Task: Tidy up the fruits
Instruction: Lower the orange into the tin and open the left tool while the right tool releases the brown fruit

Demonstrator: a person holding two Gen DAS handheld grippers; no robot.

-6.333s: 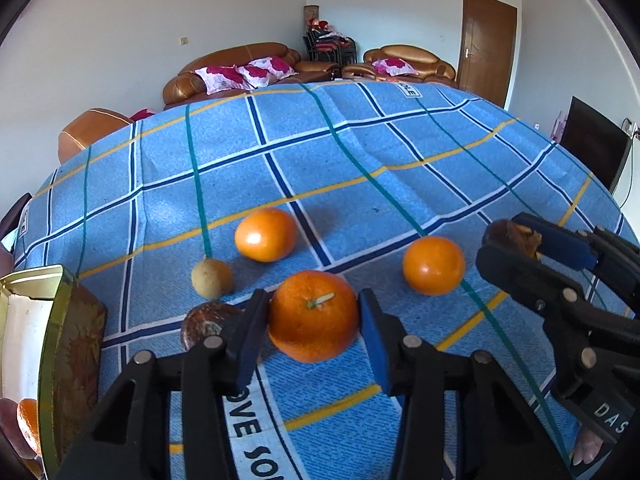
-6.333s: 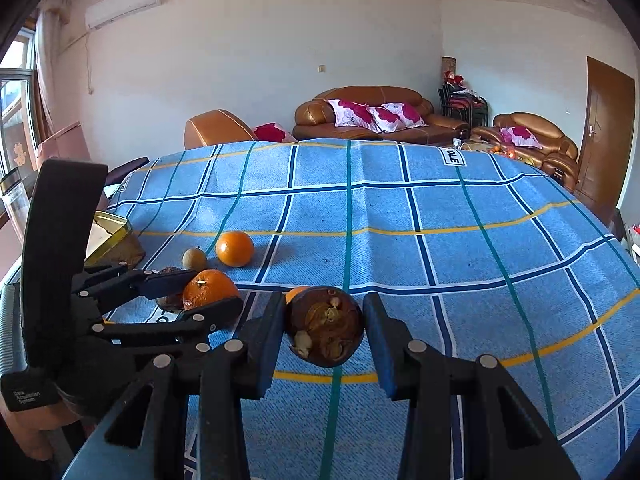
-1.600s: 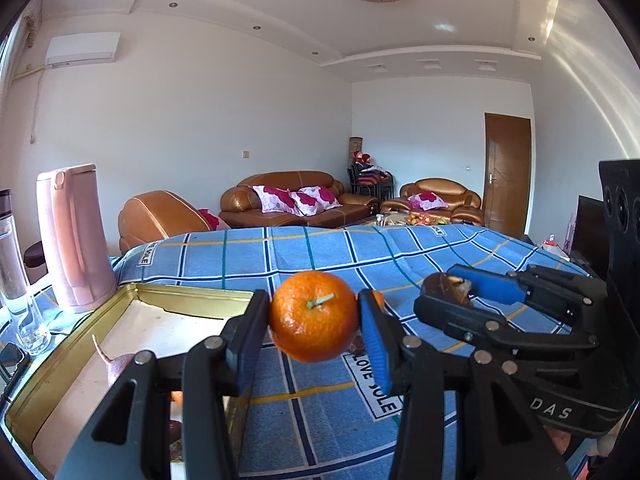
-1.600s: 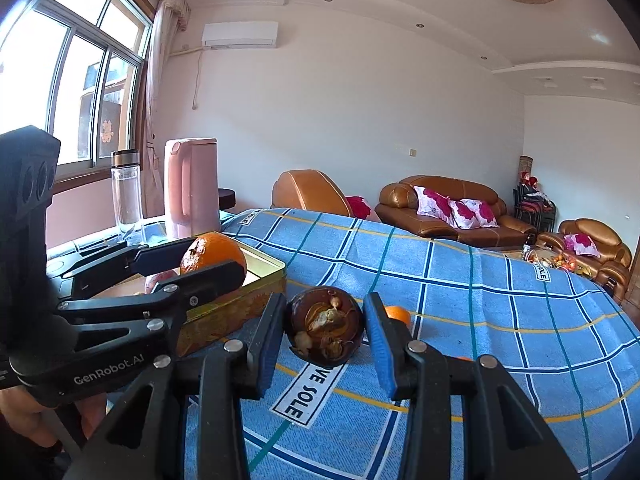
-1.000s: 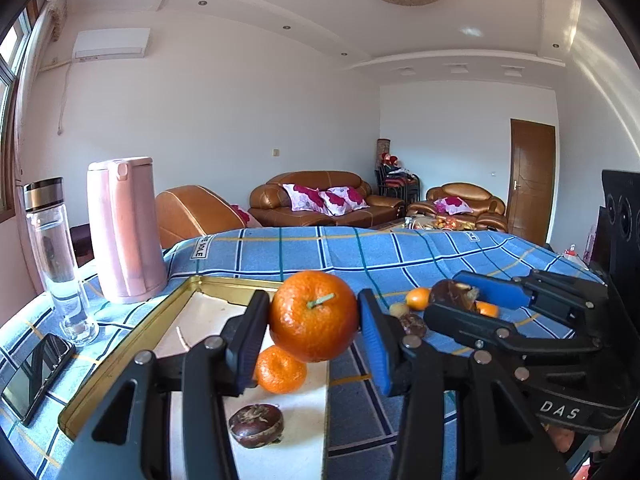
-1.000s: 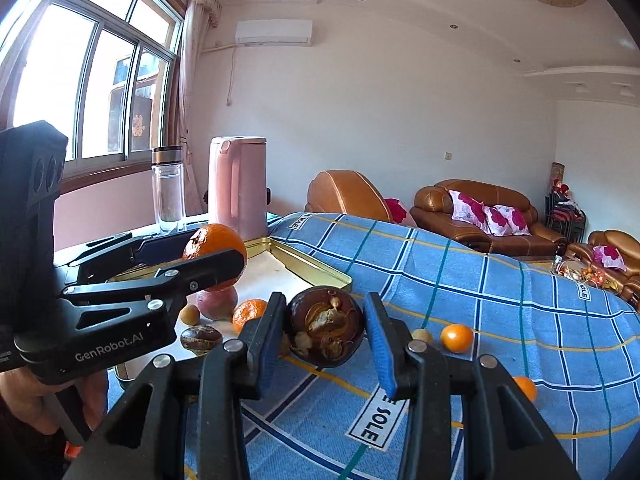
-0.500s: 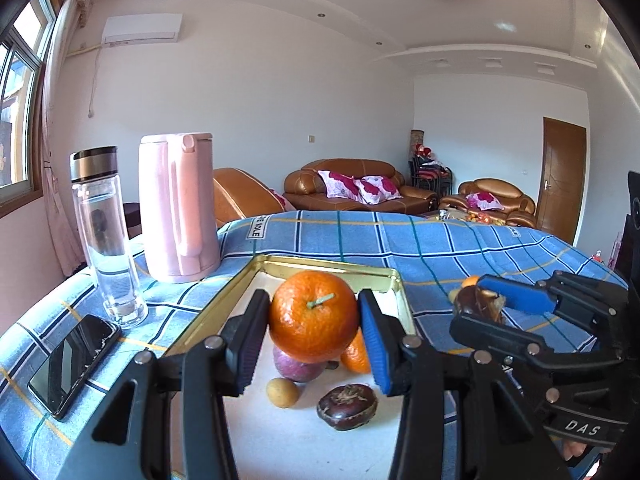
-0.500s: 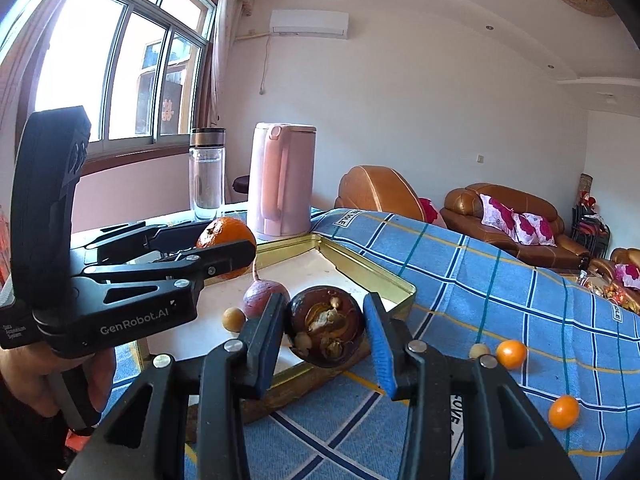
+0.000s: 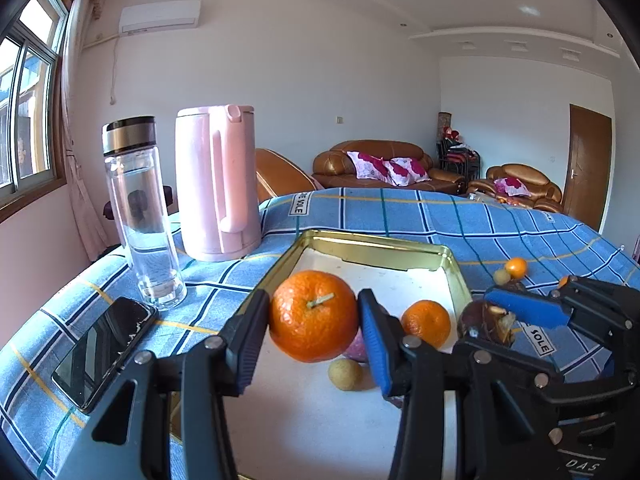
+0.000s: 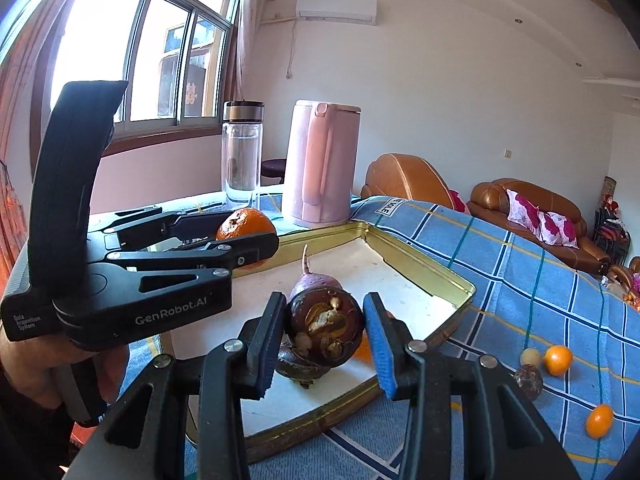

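Left wrist view shows the left gripper (image 9: 314, 320) clamping a round orange tangerine (image 9: 313, 315) above the gold-rimmed metal tray (image 9: 376, 249), right gripper (image 10: 325, 332) clamping a dark brown mangosteen (image 10: 326, 326) alongside; dropped high, either could roll out.

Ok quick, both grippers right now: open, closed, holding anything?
Left gripper: closed on the orange, above the gold tray.
Right gripper: closed on the dark brown fruit, also over the tray.
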